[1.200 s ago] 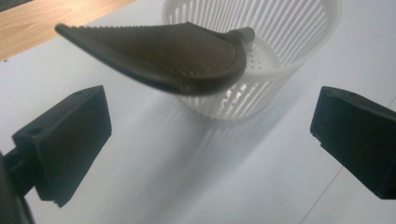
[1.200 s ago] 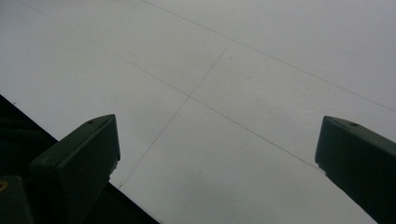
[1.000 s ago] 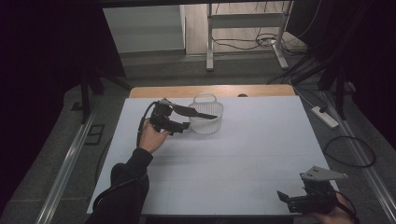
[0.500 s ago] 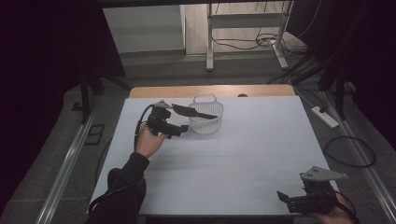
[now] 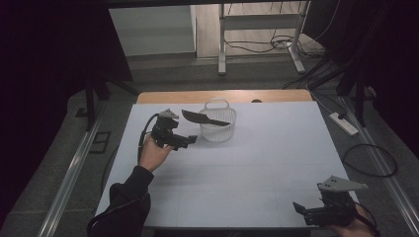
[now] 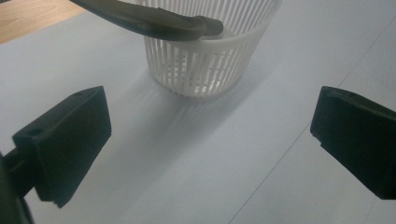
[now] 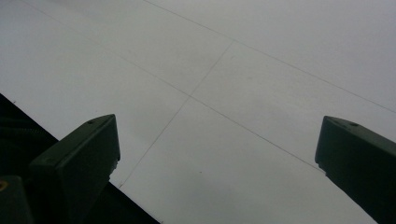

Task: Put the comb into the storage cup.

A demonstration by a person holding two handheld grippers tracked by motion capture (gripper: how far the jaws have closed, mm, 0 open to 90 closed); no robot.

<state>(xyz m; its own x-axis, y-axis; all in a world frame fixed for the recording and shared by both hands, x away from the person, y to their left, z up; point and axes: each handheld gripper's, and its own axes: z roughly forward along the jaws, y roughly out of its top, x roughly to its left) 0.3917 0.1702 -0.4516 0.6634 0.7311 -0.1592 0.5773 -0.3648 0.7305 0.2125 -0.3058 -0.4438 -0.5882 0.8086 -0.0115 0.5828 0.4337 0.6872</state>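
A white slatted basket (image 5: 218,123) with a loop handle is seen just above the centre of the high view, on the white table (image 5: 247,168). A dark flat tool (image 5: 203,118), perhaps a spatula, is laid across its rim, one end jutting out to the left. The left gripper (image 5: 184,141) is held just left of the basket, jaws spread wide and empty. The right gripper (image 5: 305,212) is kept at the lower right corner, jaws likewise parted over bare tabletop.

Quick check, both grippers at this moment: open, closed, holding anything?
Left gripper: open, holding nothing, beside the white basket.
Right gripper: open, holding nothing, above the table near its front edge.
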